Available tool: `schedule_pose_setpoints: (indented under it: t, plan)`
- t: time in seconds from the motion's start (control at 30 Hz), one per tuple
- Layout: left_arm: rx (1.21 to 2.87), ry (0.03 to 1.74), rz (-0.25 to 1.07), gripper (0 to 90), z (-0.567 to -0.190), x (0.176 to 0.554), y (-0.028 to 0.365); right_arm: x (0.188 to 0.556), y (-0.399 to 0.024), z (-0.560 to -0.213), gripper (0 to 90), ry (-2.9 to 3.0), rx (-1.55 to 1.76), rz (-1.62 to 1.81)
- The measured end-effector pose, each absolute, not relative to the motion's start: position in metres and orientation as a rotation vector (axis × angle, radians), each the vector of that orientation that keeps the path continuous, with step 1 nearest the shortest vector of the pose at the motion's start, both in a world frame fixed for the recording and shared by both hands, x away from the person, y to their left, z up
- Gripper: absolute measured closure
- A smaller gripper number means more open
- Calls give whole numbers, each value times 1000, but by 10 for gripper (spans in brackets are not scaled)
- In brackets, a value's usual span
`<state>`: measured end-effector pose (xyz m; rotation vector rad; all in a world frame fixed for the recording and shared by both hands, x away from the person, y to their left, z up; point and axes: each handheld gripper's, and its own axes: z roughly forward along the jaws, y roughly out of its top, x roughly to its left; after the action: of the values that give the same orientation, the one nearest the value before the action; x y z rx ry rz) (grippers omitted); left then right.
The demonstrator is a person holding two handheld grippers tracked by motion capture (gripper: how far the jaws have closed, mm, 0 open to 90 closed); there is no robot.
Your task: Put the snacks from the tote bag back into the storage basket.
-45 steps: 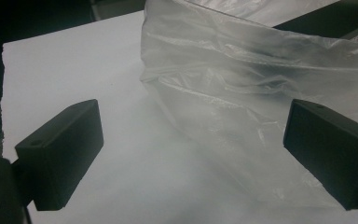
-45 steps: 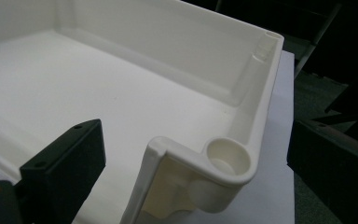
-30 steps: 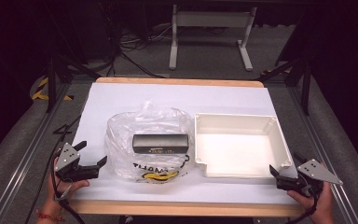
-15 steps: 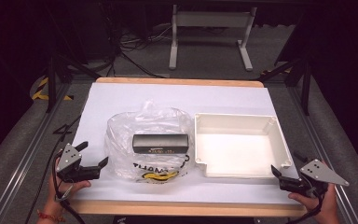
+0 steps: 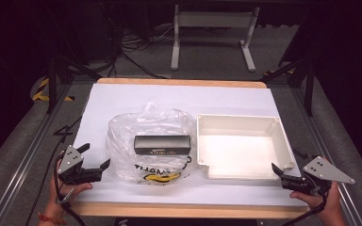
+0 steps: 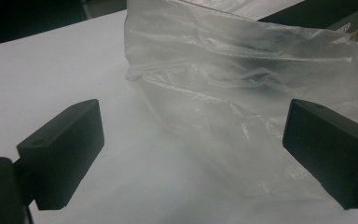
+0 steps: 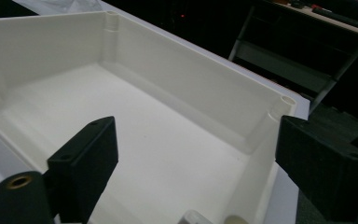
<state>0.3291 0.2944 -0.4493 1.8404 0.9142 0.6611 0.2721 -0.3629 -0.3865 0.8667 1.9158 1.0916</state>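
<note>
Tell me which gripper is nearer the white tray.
Right. The right gripper sits just off the white tray at its near right corner; the left gripper is across the plastic bag.

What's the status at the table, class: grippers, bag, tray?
Left gripper open beside plastic bag, not touching. Right gripper open, jaws just closing partway, nothing between, at white tray corner. Black box inside bag.
</note>
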Motion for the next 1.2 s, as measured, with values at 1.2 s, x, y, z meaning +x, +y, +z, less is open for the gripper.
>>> schedule_pose_setpoints:
  t: [1.2]
  plan:
    - [1860,885,646,61,-449,328,291,357,-254,-378,187,2209,609,1148]
